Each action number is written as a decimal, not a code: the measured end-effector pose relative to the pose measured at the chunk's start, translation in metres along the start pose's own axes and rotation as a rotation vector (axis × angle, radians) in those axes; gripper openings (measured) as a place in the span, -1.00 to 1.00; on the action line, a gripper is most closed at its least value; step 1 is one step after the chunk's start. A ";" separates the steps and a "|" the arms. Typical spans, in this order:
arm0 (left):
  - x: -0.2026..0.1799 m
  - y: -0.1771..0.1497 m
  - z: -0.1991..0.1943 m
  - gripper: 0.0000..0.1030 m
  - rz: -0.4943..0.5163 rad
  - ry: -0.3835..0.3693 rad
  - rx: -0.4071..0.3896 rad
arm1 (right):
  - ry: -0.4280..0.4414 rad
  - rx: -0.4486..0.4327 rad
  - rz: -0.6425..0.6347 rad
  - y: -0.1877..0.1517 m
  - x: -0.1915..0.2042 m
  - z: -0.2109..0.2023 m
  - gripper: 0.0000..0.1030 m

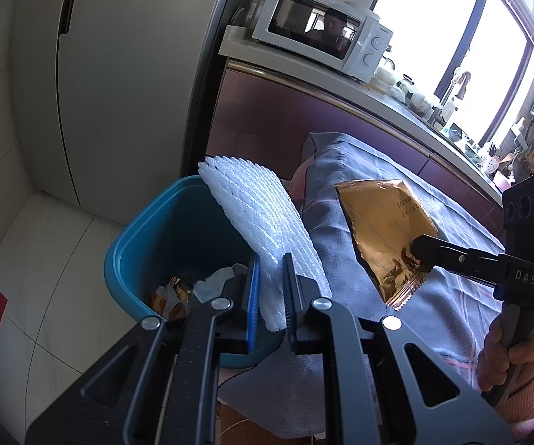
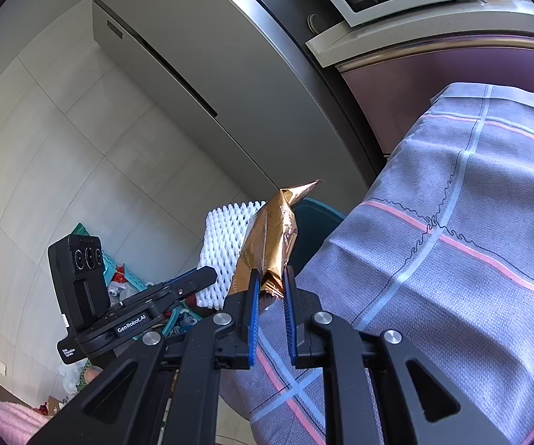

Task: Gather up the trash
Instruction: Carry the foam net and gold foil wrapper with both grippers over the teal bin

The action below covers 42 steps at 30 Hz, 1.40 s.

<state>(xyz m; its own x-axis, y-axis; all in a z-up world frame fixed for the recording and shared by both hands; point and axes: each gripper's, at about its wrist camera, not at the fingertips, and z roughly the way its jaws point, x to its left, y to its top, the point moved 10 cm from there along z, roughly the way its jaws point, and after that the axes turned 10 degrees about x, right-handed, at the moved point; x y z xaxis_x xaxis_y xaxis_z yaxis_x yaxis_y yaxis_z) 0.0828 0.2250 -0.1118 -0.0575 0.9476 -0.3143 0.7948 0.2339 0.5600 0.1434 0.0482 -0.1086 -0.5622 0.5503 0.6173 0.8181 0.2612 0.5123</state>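
A white foam net sleeve is clamped in the left tongs, above the blue bin. A crinkled gold wrapper, projecting toward twelve o'clock, is gripped by the right tongs.

A white microwave oven with a dark glass door and two round dials stood on a pale stone counter above purple-brown cabinet fronts. Beside it rose a tall grey refrigerator, its doors meeting at a dark vertical seam. Further along the counter, small jars and bottles crowded beneath a bright window, near a curved metal tap. The floor was laid with large pale tiles. Against the wall sat a turquoise plastic crate with bags and oddments in and around it; their contents were unclear.
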 end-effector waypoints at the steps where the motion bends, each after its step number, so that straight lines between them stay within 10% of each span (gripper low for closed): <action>1: 0.001 0.000 0.001 -0.76 -0.001 0.002 0.001 | -0.001 0.002 -0.001 0.000 0.000 0.001 -0.76; 42: 0.035 -0.005 0.045 -0.74 -0.076 0.042 0.066 | -0.046 0.082 0.012 0.017 0.008 0.047 -0.75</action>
<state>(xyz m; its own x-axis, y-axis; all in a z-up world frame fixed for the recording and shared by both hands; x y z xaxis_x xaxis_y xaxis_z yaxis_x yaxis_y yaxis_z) 0.1039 0.2471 -0.1602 -0.1435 0.9361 -0.3211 0.8252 0.2922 0.4833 0.1586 0.0942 -0.1232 -0.5481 0.5891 0.5938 0.8327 0.3176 0.4535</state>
